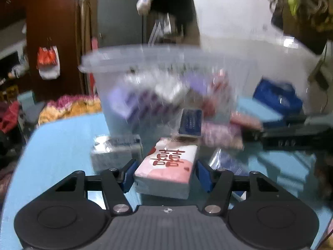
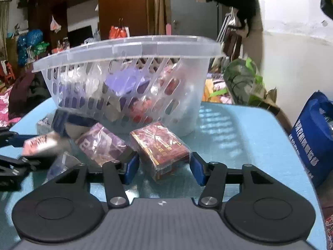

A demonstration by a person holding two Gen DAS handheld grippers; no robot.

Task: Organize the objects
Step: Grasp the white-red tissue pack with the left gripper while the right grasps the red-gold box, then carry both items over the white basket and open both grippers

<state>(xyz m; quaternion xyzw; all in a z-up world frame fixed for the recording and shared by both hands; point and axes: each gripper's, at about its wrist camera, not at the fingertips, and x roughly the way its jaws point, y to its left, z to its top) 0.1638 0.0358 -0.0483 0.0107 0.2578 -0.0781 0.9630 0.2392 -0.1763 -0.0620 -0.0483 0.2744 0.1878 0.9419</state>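
A clear slotted basket (image 2: 124, 48) stands on the light blue table (image 2: 239, 137) with purple and red packets inside. My left gripper (image 1: 166, 175) is shut on a white and pink tissue pack (image 1: 168, 166) with a red character, its blue pads against both long sides. The pack looks sharp while the basket (image 1: 158, 56) behind it is blurred. My right gripper (image 2: 164, 168) is open around a dark red wrapped box (image 2: 160, 150) that lies askew. The right pad meets a corner of the box and a gap shows at the left pad. The left gripper (image 2: 18, 152) shows blurred at the right view's left edge.
Loose items lie in front of the basket: a purple wrapped pack (image 2: 102, 143), a dark blue box (image 1: 190, 123), a grey box (image 1: 116, 150), a pink packet (image 1: 220, 133). A blue bag (image 2: 314, 139) stands at the table's right edge. Clothes and clutter lie beyond.
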